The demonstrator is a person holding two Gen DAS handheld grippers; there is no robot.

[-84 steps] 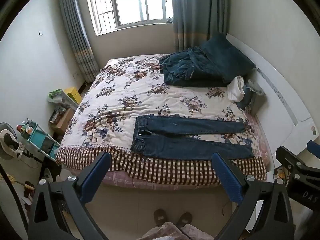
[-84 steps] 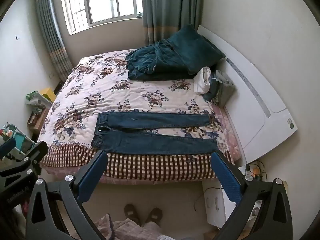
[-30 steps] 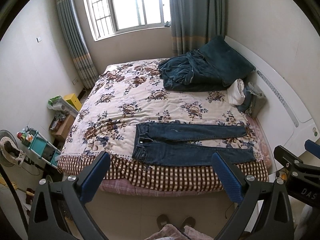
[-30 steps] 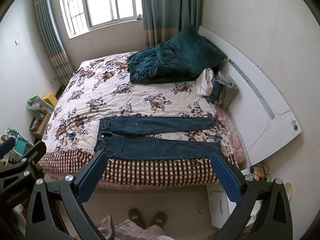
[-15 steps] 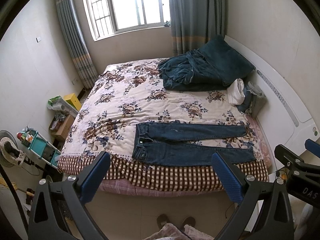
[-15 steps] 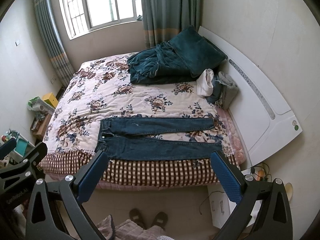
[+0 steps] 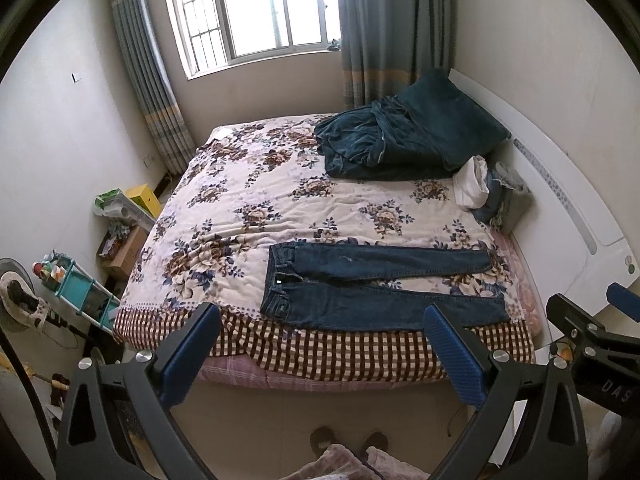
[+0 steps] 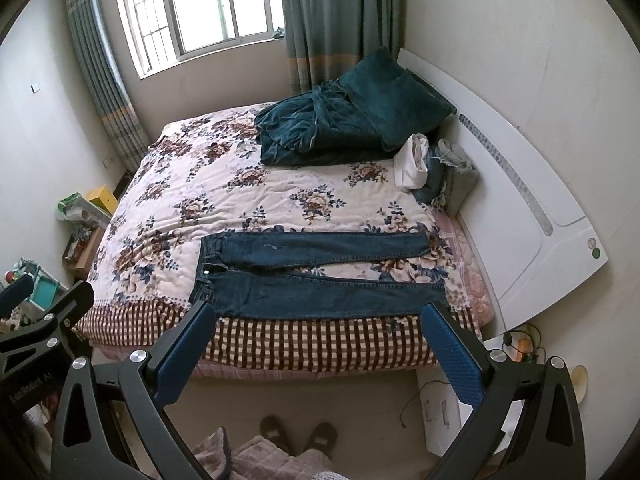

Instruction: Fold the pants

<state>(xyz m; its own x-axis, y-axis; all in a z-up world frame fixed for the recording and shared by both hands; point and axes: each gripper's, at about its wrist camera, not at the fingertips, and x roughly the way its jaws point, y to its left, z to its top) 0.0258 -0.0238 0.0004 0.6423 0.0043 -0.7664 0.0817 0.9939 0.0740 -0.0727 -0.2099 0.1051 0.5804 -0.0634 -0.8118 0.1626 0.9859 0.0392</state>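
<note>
Dark blue jeans (image 7: 372, 284) lie flat near the front edge of the bed, waistband to the left and both legs stretched to the right, slightly apart; they also show in the right wrist view (image 8: 316, 276). My left gripper (image 7: 320, 344) is open and empty, held above the floor in front of the bed, apart from the jeans. My right gripper (image 8: 316, 340) is open and empty too, in front of the bed. Each gripper shows at the edge of the other's view.
The bed (image 7: 248, 208) has a floral quilt with a checked border (image 7: 340, 352). A dark teal blanket and pillow (image 7: 404, 140) and a pile of clothes (image 7: 480, 188) lie by the white headboard (image 7: 560, 216). Shelves and boxes (image 7: 80, 292) stand at the left. Slippers (image 7: 348, 440) are below.
Both views have shifted slightly since the earliest frames; the jeans sit a little higher in frame. The jeans have not moved and both grippers stay open.
</note>
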